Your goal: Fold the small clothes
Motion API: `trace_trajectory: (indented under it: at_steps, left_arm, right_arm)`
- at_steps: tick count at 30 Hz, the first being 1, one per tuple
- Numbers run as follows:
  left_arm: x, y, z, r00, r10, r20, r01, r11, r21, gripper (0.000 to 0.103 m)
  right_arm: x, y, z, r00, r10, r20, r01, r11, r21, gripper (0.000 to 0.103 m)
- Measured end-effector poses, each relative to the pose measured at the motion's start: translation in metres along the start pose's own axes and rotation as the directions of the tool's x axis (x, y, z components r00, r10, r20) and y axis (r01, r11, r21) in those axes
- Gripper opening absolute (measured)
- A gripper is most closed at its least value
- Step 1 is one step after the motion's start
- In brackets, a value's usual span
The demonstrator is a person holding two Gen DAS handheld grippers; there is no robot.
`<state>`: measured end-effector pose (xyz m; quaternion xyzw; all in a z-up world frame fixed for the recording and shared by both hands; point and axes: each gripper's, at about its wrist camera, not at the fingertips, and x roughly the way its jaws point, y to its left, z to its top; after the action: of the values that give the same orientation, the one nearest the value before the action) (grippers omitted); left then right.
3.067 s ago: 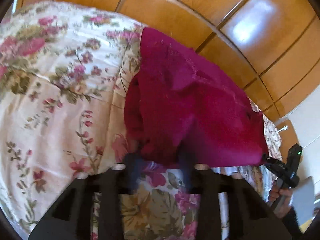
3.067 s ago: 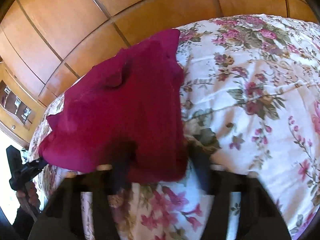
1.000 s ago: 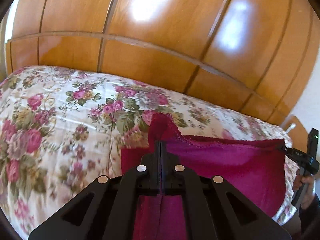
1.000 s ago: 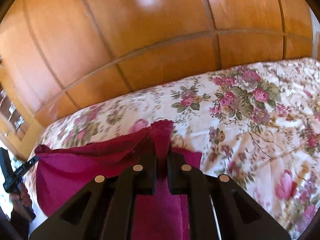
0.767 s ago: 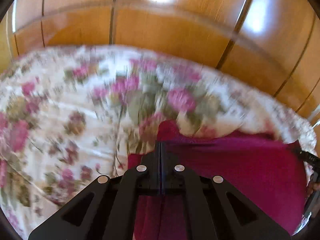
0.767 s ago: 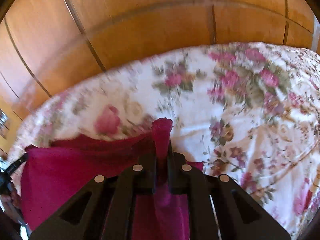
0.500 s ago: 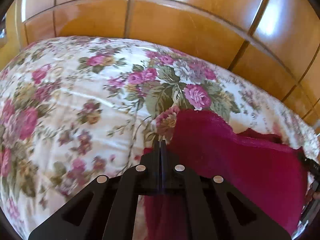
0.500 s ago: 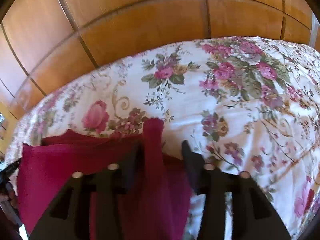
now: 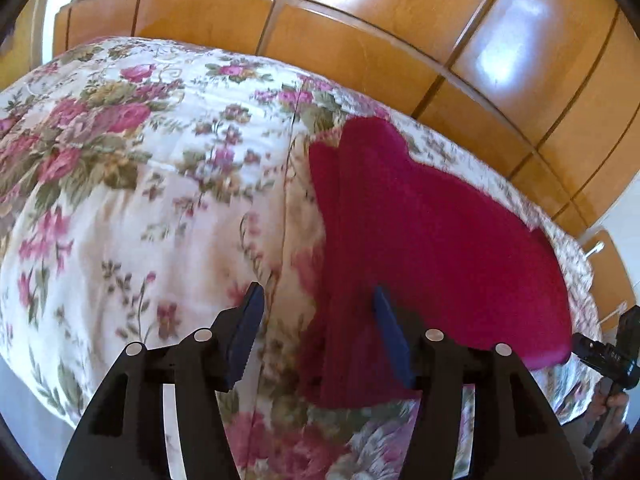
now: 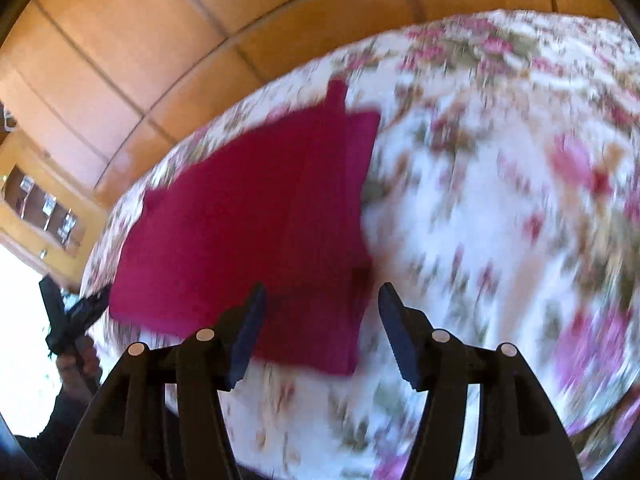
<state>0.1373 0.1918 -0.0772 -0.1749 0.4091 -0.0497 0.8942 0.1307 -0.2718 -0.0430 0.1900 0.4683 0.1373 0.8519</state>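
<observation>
magenta garment (image 9: 432, 236) | flat on floral bedspread (image 9: 132, 184) | both hand-held grippers spread wide

Crimson garment (image 9: 420, 232) on pink-floral cream bedspread (image 9: 132, 200)

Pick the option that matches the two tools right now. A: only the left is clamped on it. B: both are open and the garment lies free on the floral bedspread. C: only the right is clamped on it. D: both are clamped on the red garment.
B: the left tool and the right tool both show parted fingers with nothing pinched, and the red garment lies flat on the floral bedspread.
</observation>
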Motion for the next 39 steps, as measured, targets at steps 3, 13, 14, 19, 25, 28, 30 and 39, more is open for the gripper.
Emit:
trace_trajectory:
  at_steps: [3,13,14,19,25,28,30,39]
  left_arm:
    - [0.002,-0.005,-0.003,0.999,0.051,0.012,-0.052,0.998,0.04,0.058]
    - [-0.009,-0.019,-0.009,0.986,0.162,0.048,-0.166,0.979,0.116,0.06]
    - [-0.013,-0.022,-0.01,0.981,0.185,0.06,-0.191,0.973,0.126,0.063]
    - [-0.023,-0.032,-0.016,0.968,0.24,0.076,-0.249,0.958,0.14,0.062]
    - [-0.027,-0.043,-0.023,0.944,0.309,0.117,-0.325,0.934,0.151,0.062]
    - [-0.031,-0.044,-0.023,0.94,0.315,0.132,-0.332,0.933,0.138,0.062]
    - [-0.032,-0.044,-0.022,0.935,0.324,0.142,-0.342,0.93,0.136,0.062]
    - [-0.035,-0.042,-0.015,0.93,0.331,0.162,-0.352,0.927,0.128,0.062]
  right_arm:
    - [-0.002,0.01,-0.003,0.997,-0.067,0.023,0.068,0.997,-0.033,0.009]
    - [-0.002,0.005,-0.008,0.985,-0.164,0.044,0.167,0.984,-0.066,0.026]
    - [-0.005,0.005,-0.01,0.983,-0.179,0.044,0.181,0.981,-0.073,0.038]
    - [-0.035,0.022,0.005,0.949,-0.267,0.166,0.287,0.951,-0.111,0.069]
    - [-0.021,0.075,0.051,0.927,-0.225,0.301,0.288,0.94,-0.185,0.097]
    - [0.012,0.098,0.078,0.918,-0.225,0.326,0.306,0.926,-0.221,0.1]
    - [0.036,0.104,0.097,0.914,-0.251,0.318,0.327,0.921,-0.214,0.1]
    - [0.121,0.065,0.118,0.904,-0.348,0.247,0.39,0.91,-0.143,0.101]
